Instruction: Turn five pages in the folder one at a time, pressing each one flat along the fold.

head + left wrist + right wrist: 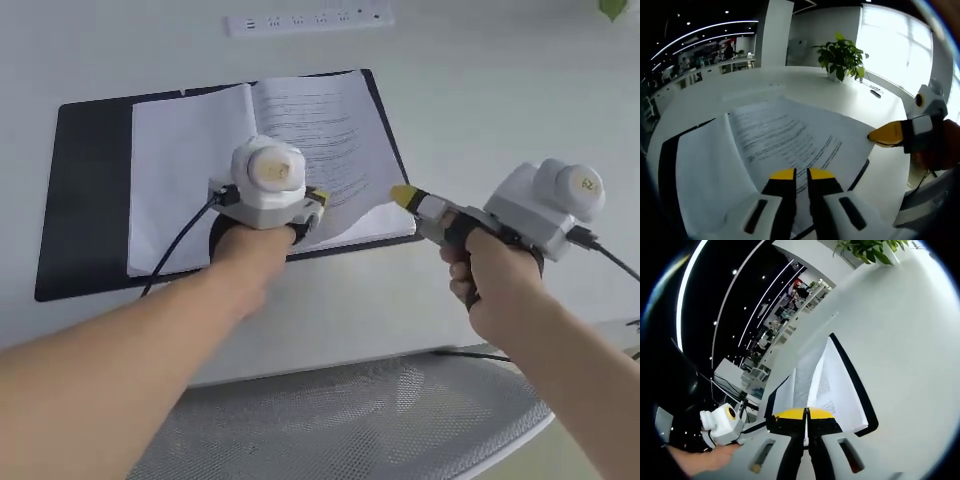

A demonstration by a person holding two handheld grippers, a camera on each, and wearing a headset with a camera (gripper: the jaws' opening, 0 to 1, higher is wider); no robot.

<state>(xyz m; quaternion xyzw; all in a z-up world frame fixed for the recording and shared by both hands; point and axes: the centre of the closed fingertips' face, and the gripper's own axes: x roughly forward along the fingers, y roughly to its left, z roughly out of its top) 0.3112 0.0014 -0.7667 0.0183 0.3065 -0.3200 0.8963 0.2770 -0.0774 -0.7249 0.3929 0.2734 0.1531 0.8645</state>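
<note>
**Q:** Black cover, white sheets: where is the folder point(85, 200)?

**R:** It lies open on the white tabletop point(500, 100), with the spine running away from the person. The left page point(180, 170) shows no print that I can make out. The right page point(320, 120) carries lines of text and is bowed along its near edge instead of lying flat.

**Q:** And the left hand-held gripper point(795, 174)?

**R:** It is over the near part of the open folder, close to the fold. Its yellow-tipped jaws are drawn close, with only a slit between them and nothing caught there. From its own view the printed sheet lies directly beneath the tips.

**Q:** The right hand-held gripper point(806, 413)?

**R:** It is at the near outer corner of the right page. Its jaws are pressed together, and the left gripper view shows its yellow tip meeting the paper's edge. I cannot tell whether the sheet is pinched between them.

**Q:** Anything else on the tabletop?

**R:** A white power strip point(308, 18) sits beyond the folder's far edge. A leafy potted plant point(842, 56) stands well apart, farther along the surface.
</note>
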